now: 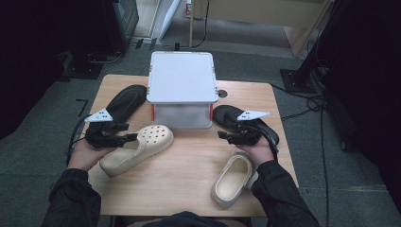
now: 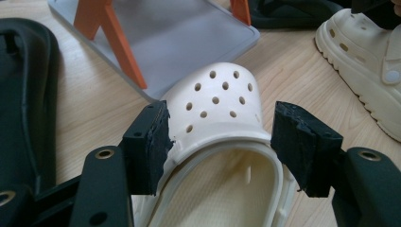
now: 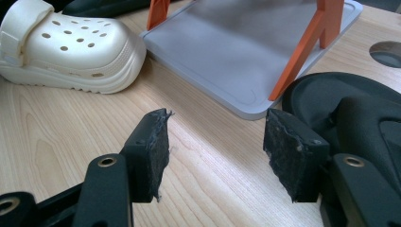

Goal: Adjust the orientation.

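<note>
Cream foam is what I have between my left tongs (image 2: 217,142): a clog (image 1: 137,149) lying near the left edge of the counter (image 1: 189,161). Its long axis runs on a slant, with the holed toe pointing toward the far right, at the grey rack (image 1: 181,90), and the heel toward the near left corner. In the left gripper view I see the jaws set wide on either side of the clog's opening; the left one touches the upper's edge, the right one stands just off the rim, so nothing is clamped.

My right tongs (image 3: 213,151) are also wide, with bare wood between the jaws. They hover over the right part of the counter, just beside a black sandal (image 3: 350,113) that lies along the right edge with its long axis slanting from the rack toward the near right.

I see a second clog (image 1: 232,179) near the near right corner, sole down, its long axis almost straight toward me and tilted slightly, the open heel end nearest the near edge. Another black sandal (image 1: 125,99) lies by the far left corner, slanting toward the rack.

That rack sits at the middle of the far edge, a grey tray on orange legs (image 3: 302,52) over a lower grey tray.
</note>
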Motion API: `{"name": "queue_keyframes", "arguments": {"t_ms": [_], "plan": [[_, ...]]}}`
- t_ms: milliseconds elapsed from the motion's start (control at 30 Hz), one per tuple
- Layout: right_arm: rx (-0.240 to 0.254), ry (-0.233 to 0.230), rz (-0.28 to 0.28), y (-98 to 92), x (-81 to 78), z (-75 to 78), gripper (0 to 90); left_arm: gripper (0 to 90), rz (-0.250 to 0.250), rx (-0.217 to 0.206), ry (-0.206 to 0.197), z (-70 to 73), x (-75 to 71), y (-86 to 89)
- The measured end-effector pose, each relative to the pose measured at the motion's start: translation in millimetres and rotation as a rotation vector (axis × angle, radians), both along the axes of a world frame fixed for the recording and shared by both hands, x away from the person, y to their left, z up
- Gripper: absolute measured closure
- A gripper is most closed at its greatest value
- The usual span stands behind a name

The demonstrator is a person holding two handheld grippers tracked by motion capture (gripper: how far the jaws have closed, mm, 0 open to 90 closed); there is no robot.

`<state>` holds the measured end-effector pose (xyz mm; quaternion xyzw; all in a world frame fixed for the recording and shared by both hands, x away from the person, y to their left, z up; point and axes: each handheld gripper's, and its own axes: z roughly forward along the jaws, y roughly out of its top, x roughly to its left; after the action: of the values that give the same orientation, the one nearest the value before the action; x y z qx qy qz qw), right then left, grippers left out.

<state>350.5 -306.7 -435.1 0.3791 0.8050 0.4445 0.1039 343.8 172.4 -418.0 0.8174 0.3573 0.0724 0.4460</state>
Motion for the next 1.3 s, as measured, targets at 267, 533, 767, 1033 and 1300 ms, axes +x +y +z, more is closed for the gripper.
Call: {"name": "queue_keyframes", "arguments": {"t_ms": [267,533,767,1033,1300], "plan": [[0.003,-0.001,-0.004,-1.0,0.4,0.2,41.9,41.9,0.025,0.021,0.020,-4.8,-2.1,20.2],[0.005,0.007,-0.013,-1.4,-0.1,0.5,41.9,40.7,0.014,0.054,0.026,-22.8,1.1,23.8],[0.006,0.004,-0.012,-2.4,0.4,0.5,41.9,40.1,0.001,0.063,0.060,-33.5,8.4,18.4],[0.003,0.001,-0.005,-0.8,0.5,-0.2,41.9,43.0,-0.007,0.085,0.092,-46.3,20.1,8.2],[-0.002,0.012,-0.007,0.1,0.9,-1.2,41.9,51.0,-0.008,0.084,0.080,-47.1,21.0,3.5]]}}
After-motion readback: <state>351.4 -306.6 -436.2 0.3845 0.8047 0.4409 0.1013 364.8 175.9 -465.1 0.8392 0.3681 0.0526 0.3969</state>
